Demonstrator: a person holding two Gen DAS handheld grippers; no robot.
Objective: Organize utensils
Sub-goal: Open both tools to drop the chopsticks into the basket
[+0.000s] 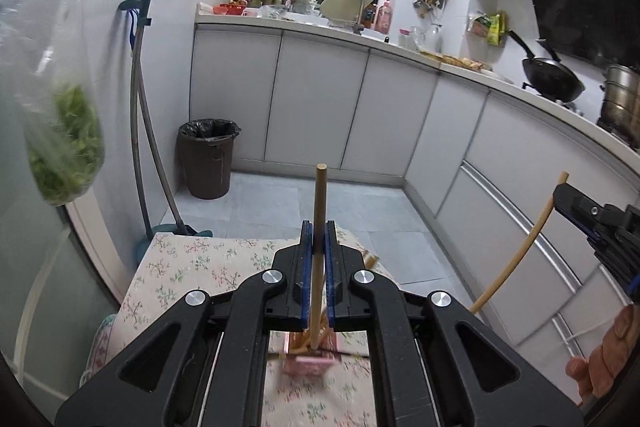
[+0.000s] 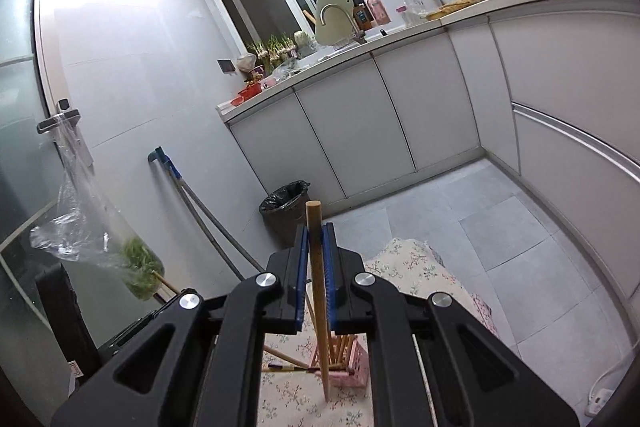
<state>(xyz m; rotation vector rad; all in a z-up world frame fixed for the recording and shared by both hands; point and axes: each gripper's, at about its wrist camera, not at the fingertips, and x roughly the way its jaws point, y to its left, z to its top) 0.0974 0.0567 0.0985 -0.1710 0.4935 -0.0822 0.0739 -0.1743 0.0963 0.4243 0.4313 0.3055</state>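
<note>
My left gripper (image 1: 319, 241) is shut on a wooden chopstick (image 1: 319, 211) held upright, its lower end over a pink slotted holder (image 1: 308, 357) that has several chopsticks in it. My right gripper (image 2: 316, 247) is shut on another wooden chopstick (image 2: 318, 291), also upright, above the same pink holder (image 2: 346, 363). The right gripper also shows at the right edge of the left wrist view (image 1: 596, 219), with its chopstick (image 1: 516, 251) hanging down. A loose chopstick (image 2: 280, 353) lies on the cloth beside the holder.
The holder stands on a floral tablecloth (image 1: 188, 267). A dark bin (image 1: 208, 159) and a mop (image 1: 148, 147) stand by the left wall. A bag of greens (image 1: 64, 143) hangs at the left. Grey cabinets (image 1: 320, 99) carry a cluttered counter and a wok (image 1: 552, 79).
</note>
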